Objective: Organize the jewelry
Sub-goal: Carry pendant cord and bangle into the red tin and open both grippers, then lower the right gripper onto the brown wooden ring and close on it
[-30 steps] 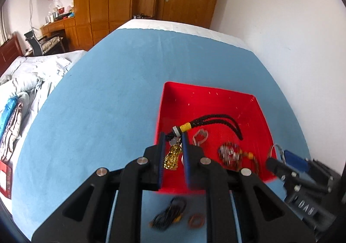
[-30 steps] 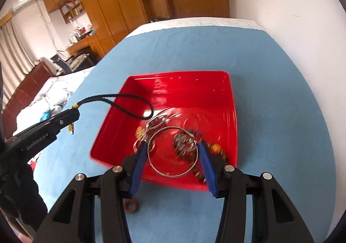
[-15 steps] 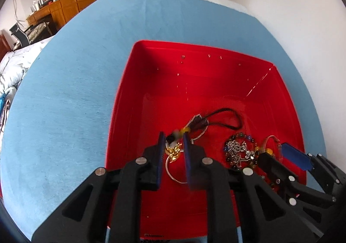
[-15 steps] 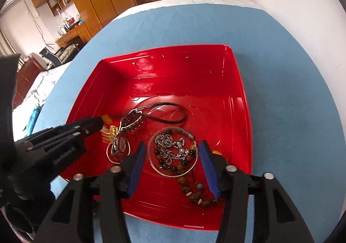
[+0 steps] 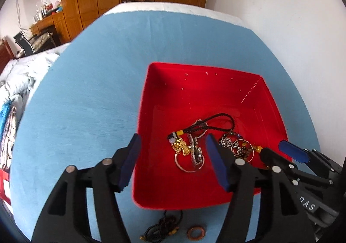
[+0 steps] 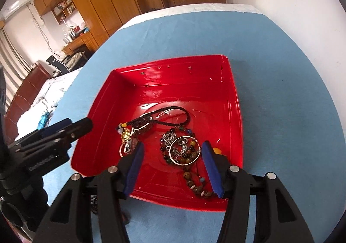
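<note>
The desk (image 5: 90, 83), under blue cloth, is carrying a red tray (image 5: 194, 89) where the jewelry is being gathered. The left claw (image 5: 173, 161) is hanging wide open and empty above the tray's near left part, one finger outside the left wall and one over the floor. The right claw (image 6: 170, 163) is also spread open and holding nothing, poised over the tray's near right part.

Inside the tray, a black cord (image 5: 218, 122) with a gold charm (image 5: 181, 146) is lying at the left, partly across a silver bangle (image 5: 189, 163). To the right, a thin ring (image 6: 183, 150) is resting on a heap of beads (image 6: 190, 169) and a silver chain, all touching in one tangle.

On the cloth just in front of the tray's near wall, a dark cord (image 5: 162, 227) and a small copper ring (image 5: 196, 232) are waiting outside; these look like the pieces left to collect.

The step in hand, as I judge it, is clearing away from the drop and going for those two. Doing it well means lifting each claw straight up before swinging back, so no finger is snagging the cord or catching the tray wall and shifting it. The copper ring is lying flat and thin, so a low pinch across its rim is likely needed; the dark cord is better taken at its bunched middle, so it is not trailing.
</note>
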`<state>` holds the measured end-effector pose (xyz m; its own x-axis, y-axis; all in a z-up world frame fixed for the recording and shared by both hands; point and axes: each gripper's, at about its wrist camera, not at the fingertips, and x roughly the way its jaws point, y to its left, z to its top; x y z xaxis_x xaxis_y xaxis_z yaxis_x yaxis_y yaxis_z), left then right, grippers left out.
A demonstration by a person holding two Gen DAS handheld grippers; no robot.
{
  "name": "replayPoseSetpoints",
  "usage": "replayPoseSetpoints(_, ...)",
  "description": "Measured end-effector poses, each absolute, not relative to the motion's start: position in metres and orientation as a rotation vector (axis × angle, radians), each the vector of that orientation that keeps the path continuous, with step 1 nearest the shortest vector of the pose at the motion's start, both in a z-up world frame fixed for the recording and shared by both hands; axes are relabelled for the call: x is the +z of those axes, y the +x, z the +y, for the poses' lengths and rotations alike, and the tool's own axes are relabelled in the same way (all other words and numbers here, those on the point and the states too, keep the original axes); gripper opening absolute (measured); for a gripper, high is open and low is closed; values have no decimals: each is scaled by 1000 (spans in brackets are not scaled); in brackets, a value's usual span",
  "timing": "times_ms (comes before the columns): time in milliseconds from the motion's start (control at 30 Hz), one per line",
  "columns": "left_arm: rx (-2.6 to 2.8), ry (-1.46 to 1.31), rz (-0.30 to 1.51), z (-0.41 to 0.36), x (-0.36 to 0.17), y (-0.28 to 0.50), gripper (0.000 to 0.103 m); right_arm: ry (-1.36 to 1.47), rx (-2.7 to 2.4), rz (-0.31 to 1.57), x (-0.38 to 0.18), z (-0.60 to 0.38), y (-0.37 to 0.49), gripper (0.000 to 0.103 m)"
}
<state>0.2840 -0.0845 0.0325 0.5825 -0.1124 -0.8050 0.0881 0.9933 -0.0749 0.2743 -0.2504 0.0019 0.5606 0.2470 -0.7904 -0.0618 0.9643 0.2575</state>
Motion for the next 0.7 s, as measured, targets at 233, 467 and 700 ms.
replayPoseSetpoints(233,-124,37,942,-68,33,255,72,195,223,955,13,-242,250,55)
replayPoseSetpoints(467,-131,37,1027,-37,11,221,70,165,264,967,11,-227,214,55)
replayPoseSetpoints(700,-138,18,1048,-25,-2,192,70,141,331,1006,-3,-202,187,52)
